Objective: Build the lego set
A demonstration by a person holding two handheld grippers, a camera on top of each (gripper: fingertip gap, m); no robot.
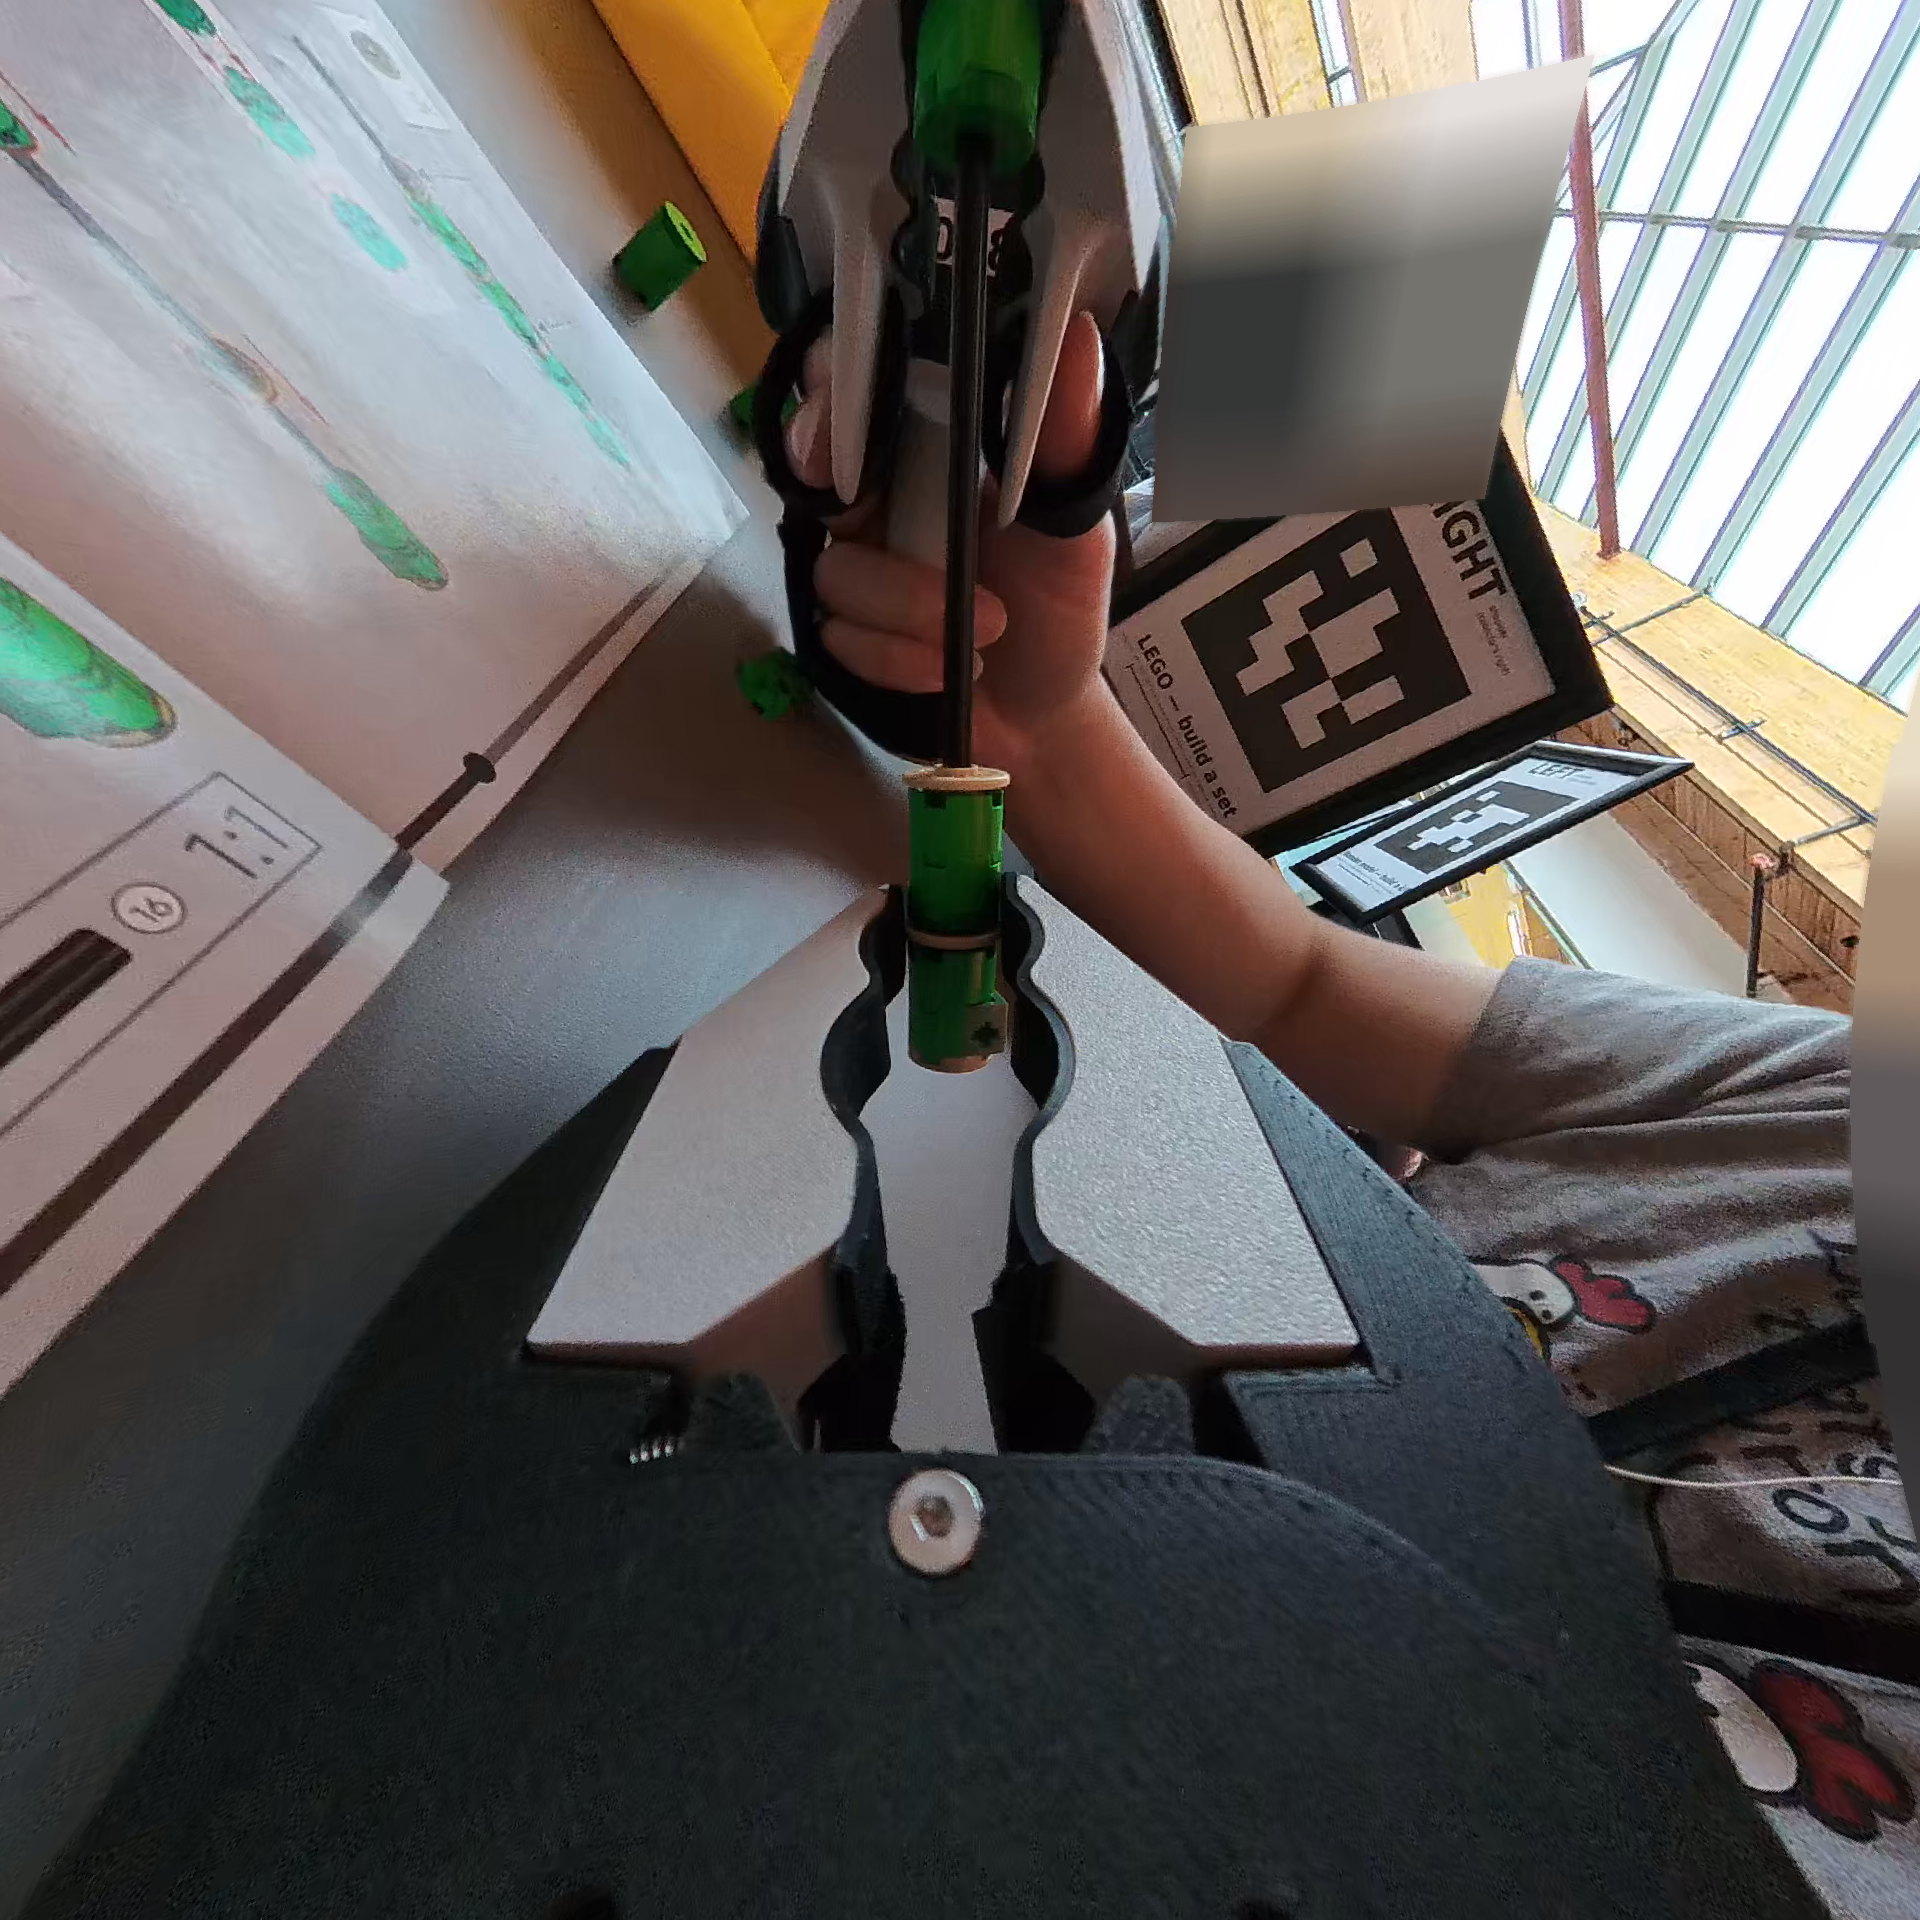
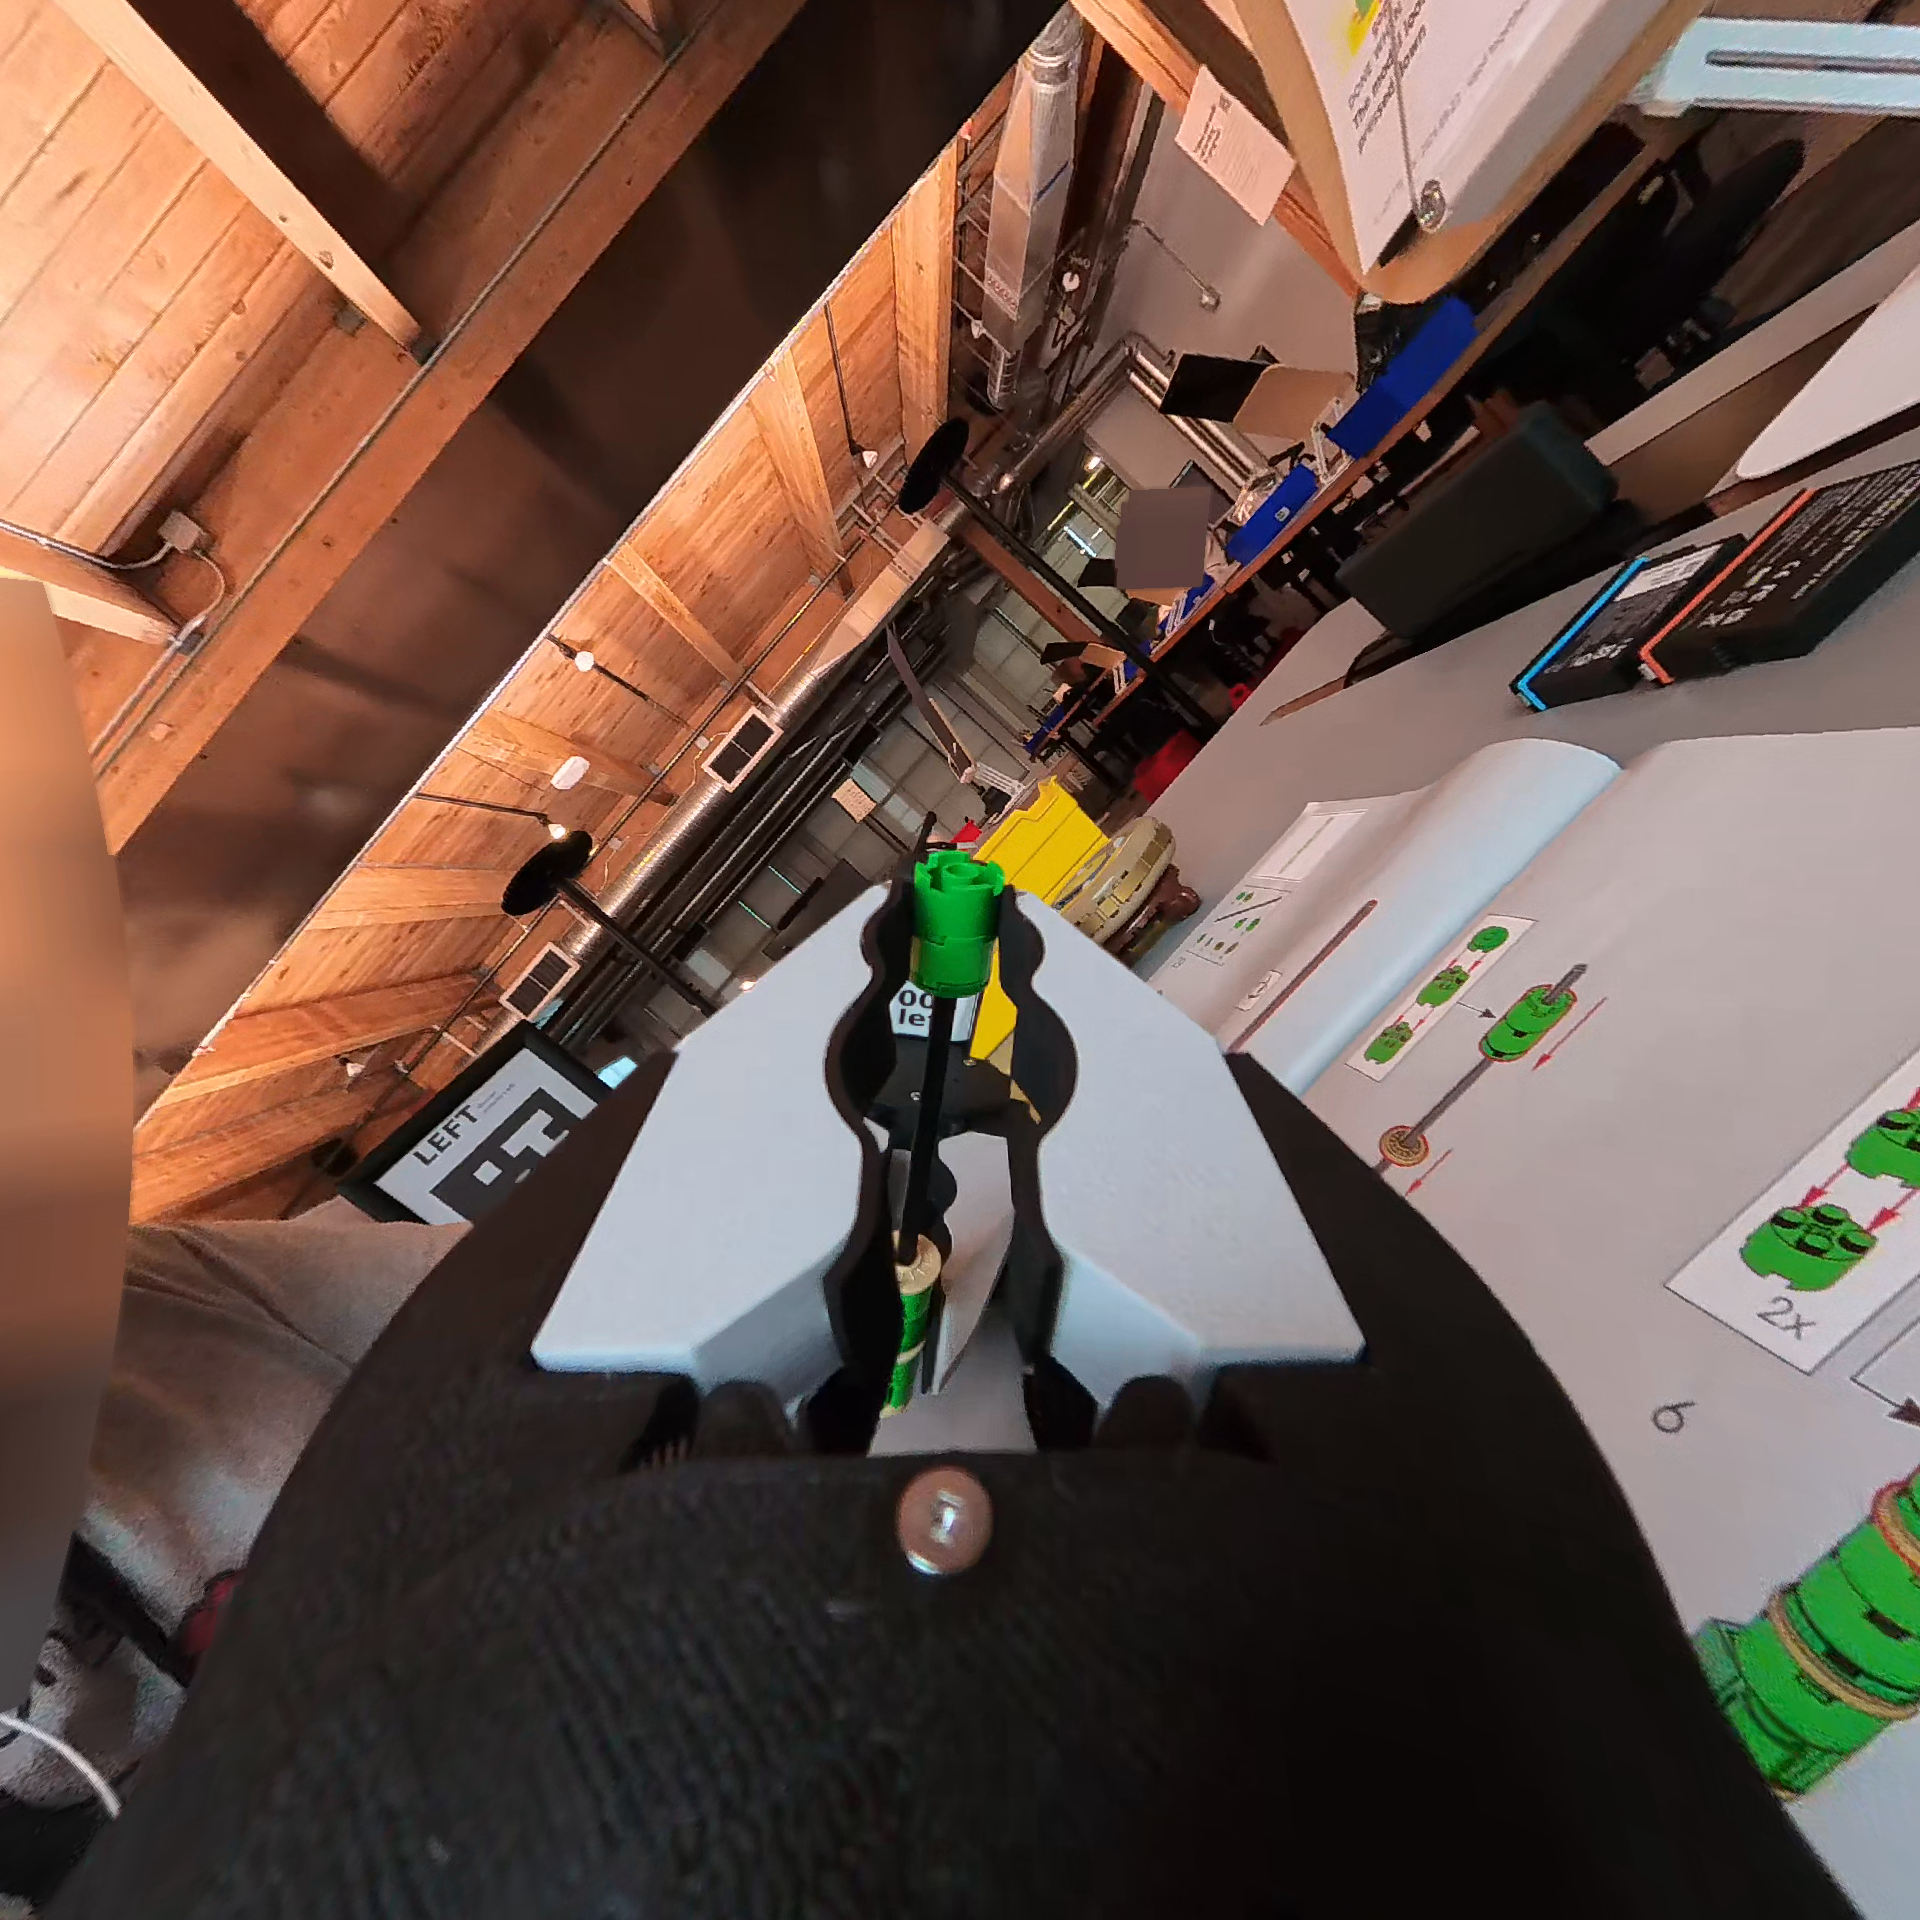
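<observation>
My left gripper [image 1: 951,940] is shut on a stack of green round bricks with tan plates [image 1: 953,852], threaded on a thin black axle [image 1: 966,468]. The axle runs away from the stack, along the right gripper that a hand holds, to a green round brick [image 1: 977,94] between that gripper's fingers. In the right wrist view my right gripper [image 2: 958,906] is shut on that green round brick [image 2: 954,940]. The axle [image 2: 930,1122] runs back toward the camera to the stack [image 2: 912,1320]. Both grippers are held off the table.
The open instruction booklet [image 1: 312,436] lies on the grey table and also shows in the right wrist view [image 2: 1538,1039]. Loose green bricks [image 1: 660,255] [image 1: 771,681] lie beside it, near a yellow bin [image 1: 707,94]. Two framed marker cards [image 1: 1340,644] stand behind the person's forearm [image 1: 1195,862]. Black boxes [image 2: 1714,603] sit farther off. My hands' fingertips stand some 12 centimeters from each other.
</observation>
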